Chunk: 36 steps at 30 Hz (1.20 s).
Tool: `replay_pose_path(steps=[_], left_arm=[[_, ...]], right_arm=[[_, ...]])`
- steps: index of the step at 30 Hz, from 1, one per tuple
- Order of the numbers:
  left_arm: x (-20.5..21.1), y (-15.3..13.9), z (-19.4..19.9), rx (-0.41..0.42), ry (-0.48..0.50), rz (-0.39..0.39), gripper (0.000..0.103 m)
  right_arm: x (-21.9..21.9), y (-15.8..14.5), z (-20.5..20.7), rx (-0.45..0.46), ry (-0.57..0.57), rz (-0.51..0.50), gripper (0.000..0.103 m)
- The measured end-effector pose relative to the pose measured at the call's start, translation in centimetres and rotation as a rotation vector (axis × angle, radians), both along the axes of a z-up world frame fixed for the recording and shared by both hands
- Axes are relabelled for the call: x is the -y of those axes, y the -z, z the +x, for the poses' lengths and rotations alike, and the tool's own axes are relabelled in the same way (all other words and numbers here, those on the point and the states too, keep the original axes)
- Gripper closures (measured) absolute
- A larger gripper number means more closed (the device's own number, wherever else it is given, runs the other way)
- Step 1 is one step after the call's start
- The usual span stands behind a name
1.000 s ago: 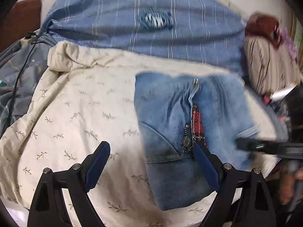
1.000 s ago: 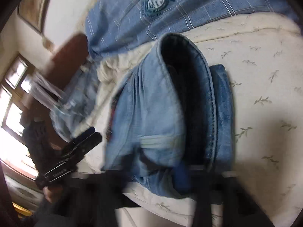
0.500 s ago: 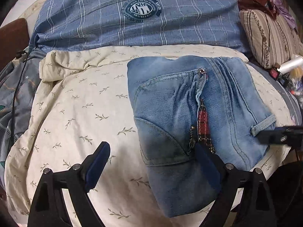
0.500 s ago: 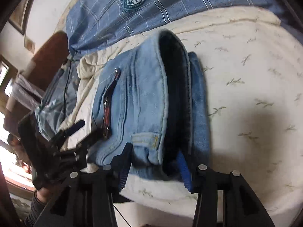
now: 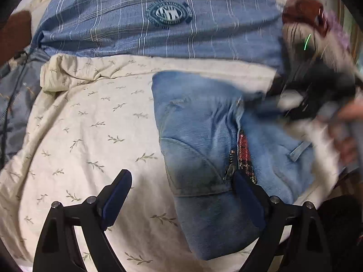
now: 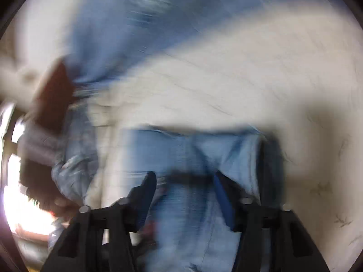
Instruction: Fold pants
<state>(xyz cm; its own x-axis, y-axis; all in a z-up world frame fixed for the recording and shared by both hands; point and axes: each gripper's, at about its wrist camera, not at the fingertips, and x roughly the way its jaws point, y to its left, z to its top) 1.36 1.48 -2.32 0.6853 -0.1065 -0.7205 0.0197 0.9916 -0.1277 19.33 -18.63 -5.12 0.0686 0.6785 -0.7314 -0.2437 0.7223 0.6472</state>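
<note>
The bed (image 5: 74, 136), under a cream leaf-print cover, fills the near and middle ground. A blue checked pillow (image 5: 140, 29) lies along its far edge. A striped cushion (image 5: 292, 36), blurred, sits at the far right.

The jeans (image 5: 204, 136) lie on the cover, right of centre, folded into a compact block. The open fly shows a red plaid lining (image 5: 244, 153) and a zip. One belt loop (image 5: 299, 150) faces right. The near end of the block reaches the near edge of the bed.

The left gripper (image 5: 181, 192) hangs over the near part of the bed with its jaws wide. The right-hand finger lies over the denim beside the zip; the left-hand one is over bare cover. Nothing is clamped.

The right gripper (image 6: 185, 191) is badly blurred in both views. Its jaws have just been closing from a wider gap and now stand fairly narrow. Denim lies between and beneath them; whether the pads press on it cannot be told. In the left view it appears as a dark smear at the far right corner of the block.

Judgement: the folding looks nearly complete, and the step in hand is tidying or a last fold from the right side. The next move calls for a sure hold on the right edge, with the stack kept square. The layers could slide apart if pulled loosely.
</note>
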Motion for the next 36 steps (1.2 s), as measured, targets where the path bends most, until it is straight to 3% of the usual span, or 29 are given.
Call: replay_pose_path(steps=[3,5,6,9,15,17,18,19,21,22,23,24,25,26,27,28,30,32,34,36], left_arm=[[-3.8,-2.0,-0.6,0.095,-0.107,-0.150,0.011],[-6.9,-2.2,0.4,0.089,-0.183,-0.325,0.011],[-7.6,-1.9,1.1,0.065,-0.193,-0.363,0.011],[-8.4,-0.1,4.8,-0.041,-0.154,-0.441,0.011],[-7.5,1.1,10.0,-0.104,-0.041,-0.596,0.012],[-6.7,2.0,11.4,-0.172,-0.007,-0.646,0.013],[-6.3,2.2,11.8,-0.185,0.019,-0.666,0.037],[-5.8,2.1,12.0,-0.183,0.029,-0.634,0.053],[-4.8,1.3,12.0,-0.153,0.040,-0.534,0.061],[-4.0,0.5,11.8,-0.119,0.052,-0.436,0.068],[-2.1,-0.7,11.2,-0.060,0.076,-0.259,0.071],[-0.7,-1.2,10.9,-0.022,0.094,-0.148,0.072],[-0.1,-0.8,11.0,-0.026,0.089,-0.084,0.072],[-0.1,0.6,11.8,-0.091,0.056,-0.065,0.072],[-0.9,1.8,12.2,-0.133,0.041,-0.109,0.068],[-2.3,2.0,12.2,-0.141,0.022,-0.215,0.063],[-3.7,1.8,11.9,-0.164,-0.012,-0.301,0.052],[-4.8,0.6,10.3,-0.120,-0.045,-0.332,0.051],[-5.6,-0.3,8.5,-0.083,-0.038,-0.393,0.042],[-6.6,-1.2,5.9,-0.043,-0.029,-0.459,0.037]], right_arm=[[1.1,0.7,0.1,0.004,0.029,0.090,0.066],[0.6,0.6,-0.1,0.033,0.008,0.071,0.066],[0.4,0.5,-0.1,0.040,0.004,0.064,0.066],[0.3,0.5,-0.1,0.046,-0.006,0.070,0.066],[1.4,1.1,-0.2,0.052,-0.021,0.116,0.066],[1.7,1.2,-0.2,0.054,-0.027,0.129,0.066],[1.8,1.2,-0.2,0.055,-0.029,0.135,0.066],[1.9,1.2,-0.2,0.056,-0.033,0.140,0.066],[2.0,1.3,-0.1,0.057,-0.041,0.147,0.066],[2.0,1.4,-0.1,0.057,-0.042,0.148,0.066],[2.0,1.4,-0.1,0.059,-0.043,0.149,0.066],[1.9,1.3,-0.1,0.064,-0.045,0.143,0.066],[1.8,1.3,-0.1,0.072,-0.050,0.133,0.066],[1.6,1.3,-0.2,0.080,-0.052,0.124,0.066],[1.6,1.2,-0.3,0.079,-0.049,0.126,0.066],[1.5,1.2,-0.3,0.080,-0.049,0.126,0.066],[1.3,0.8,-0.6,0.095,-0.048,0.104,0.066],[1.2,0.6,-0.8,0.101,-0.041,0.099,0.064],[1.4,0.2,-1.0,0.097,-0.031,0.110,0.059],[1.9,-0.9,-1.6,0.112,-0.021,0.134,0.048]])
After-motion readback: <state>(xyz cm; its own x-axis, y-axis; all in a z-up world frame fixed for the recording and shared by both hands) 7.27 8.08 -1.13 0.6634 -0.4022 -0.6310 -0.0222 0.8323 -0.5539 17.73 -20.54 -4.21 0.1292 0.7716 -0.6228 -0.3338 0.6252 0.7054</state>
